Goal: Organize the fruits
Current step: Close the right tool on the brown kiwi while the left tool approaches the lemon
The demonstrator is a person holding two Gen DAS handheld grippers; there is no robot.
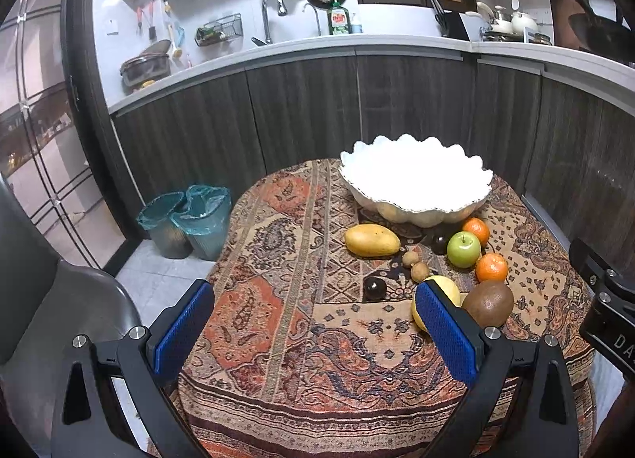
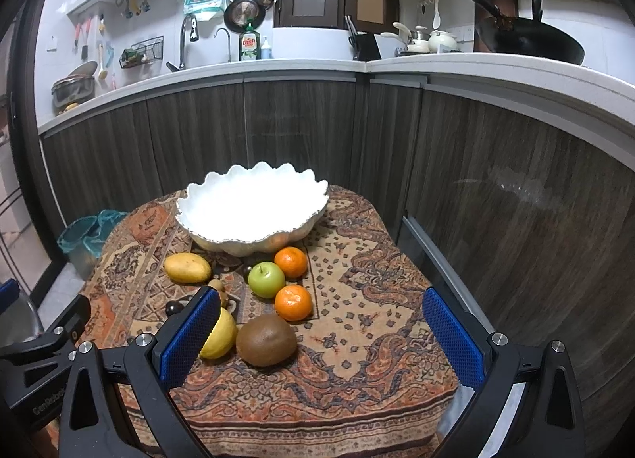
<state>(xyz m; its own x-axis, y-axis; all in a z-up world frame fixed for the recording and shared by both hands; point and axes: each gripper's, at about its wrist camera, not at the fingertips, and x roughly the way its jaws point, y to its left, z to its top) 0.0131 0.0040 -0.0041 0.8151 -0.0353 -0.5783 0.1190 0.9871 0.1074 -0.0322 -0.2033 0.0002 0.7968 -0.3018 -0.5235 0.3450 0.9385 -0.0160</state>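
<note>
Both grippers, left (image 1: 313, 335) and right (image 2: 321, 335), hang wide open and empty over the near table edge; the fruit lies loose on the cloth just before the empty white bowl (image 2: 254, 216). Best to start with the nearest, the kiwi (image 2: 266, 340): straddle its middle, close gently. Count: two oranges (image 2: 293, 302), one green apple (image 2: 266, 279), one mango (image 2: 187, 268), one kiwi, one lemon (image 2: 220, 335), two small brown fruits (image 1: 420, 272), two dark round ones (image 1: 374, 288).

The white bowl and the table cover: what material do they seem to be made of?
The white bowl looks like glazed ceramic: glossy, stiff scalloped rim, though hard plastic is possible. The table cover looks like woven fabric: matte, patterned like a carpet, and draping over the table edge.
</note>
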